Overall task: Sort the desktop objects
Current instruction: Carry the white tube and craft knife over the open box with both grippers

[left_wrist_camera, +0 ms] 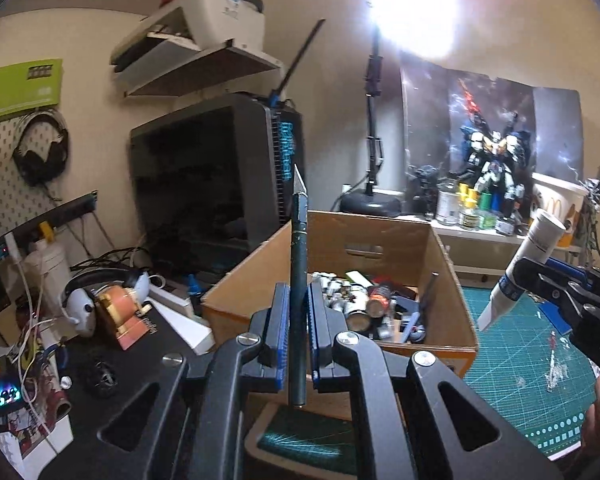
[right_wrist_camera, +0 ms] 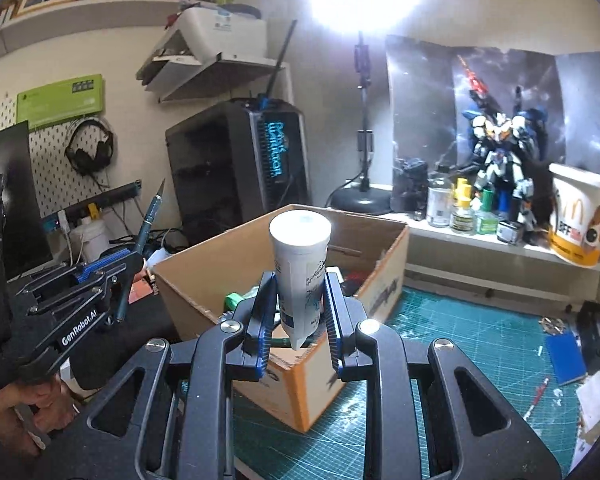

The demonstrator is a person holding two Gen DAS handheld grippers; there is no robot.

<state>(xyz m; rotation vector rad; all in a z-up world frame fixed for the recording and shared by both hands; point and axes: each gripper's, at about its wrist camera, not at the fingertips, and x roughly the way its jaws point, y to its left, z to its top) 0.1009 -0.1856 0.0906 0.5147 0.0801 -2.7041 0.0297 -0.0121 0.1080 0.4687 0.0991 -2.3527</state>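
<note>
Now the left gripper (left_wrist_camera: 299, 332) holds a craft knife (left_wrist_camera: 299, 280) upright and the right gripper (right_wrist_camera: 300, 308) clamps a white tube (right_wrist_camera: 300, 276), both before the cardboard box (left_wrist_camera: 456, 292); release each low inside it, blade away from hands.

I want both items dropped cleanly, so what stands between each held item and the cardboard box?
Nothing visible does. The left tool holds the craft knife and the right tool the white tube near the open-topped cardboard box, already part full.
</note>
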